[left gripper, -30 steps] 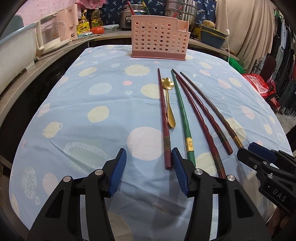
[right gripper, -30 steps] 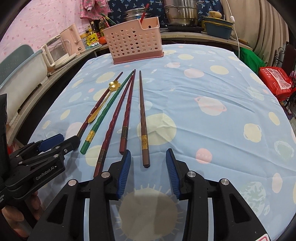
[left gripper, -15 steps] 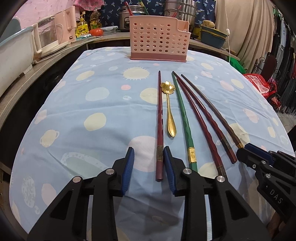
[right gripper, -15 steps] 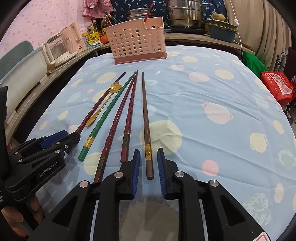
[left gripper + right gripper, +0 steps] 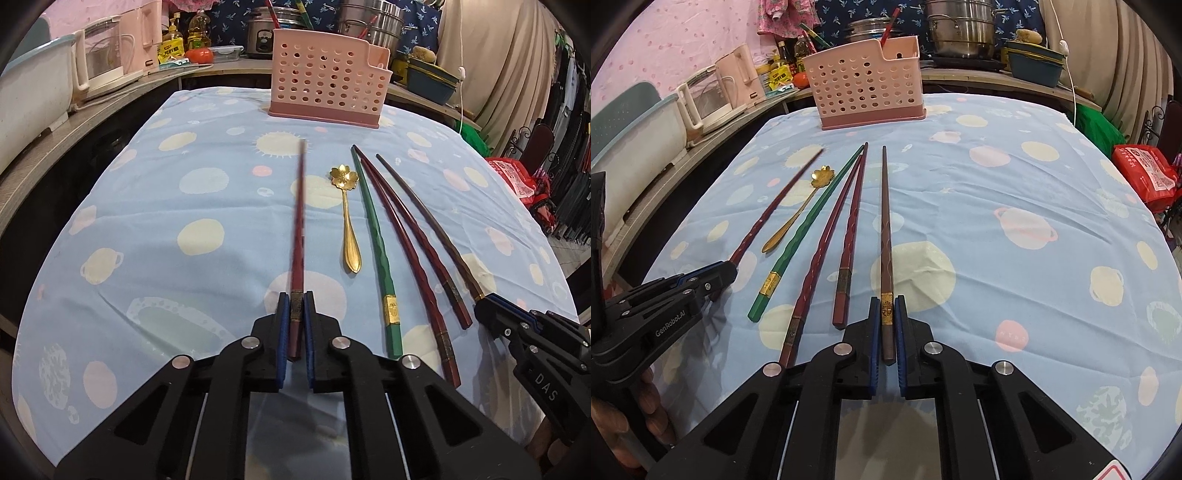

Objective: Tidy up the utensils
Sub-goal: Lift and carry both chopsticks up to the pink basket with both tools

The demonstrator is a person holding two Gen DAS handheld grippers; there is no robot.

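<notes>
Blue pads are now pressing on wood on both sides: the left gripper has just been closing and is clamping the thick end of the leftmost dark red chopstick, and the right gripper has just been closing too and is gripping the brown chopstick at its gold band. A second ago both pairs of jaws were standing wide with the sticks lying loose between them. The left stick's far end is now showing blurred and seems to be coming off the blue patterned tablecloth, so I judge the lift is beginning; the brown stick is looking sharp and appears to be lying flat.

That is meaning 2 sticks are secured at once, and the next step is likely carrying them to the pink perforated holder, which is standing upright at the far edge of the table, well apart from both tools and straight ahead.

Between the 2 held sticks, the gold flower-bowl spoon, the green chopstick and 2 more dark red chopsticks are lying side by side, untouched, handles toward the grippers.
</notes>
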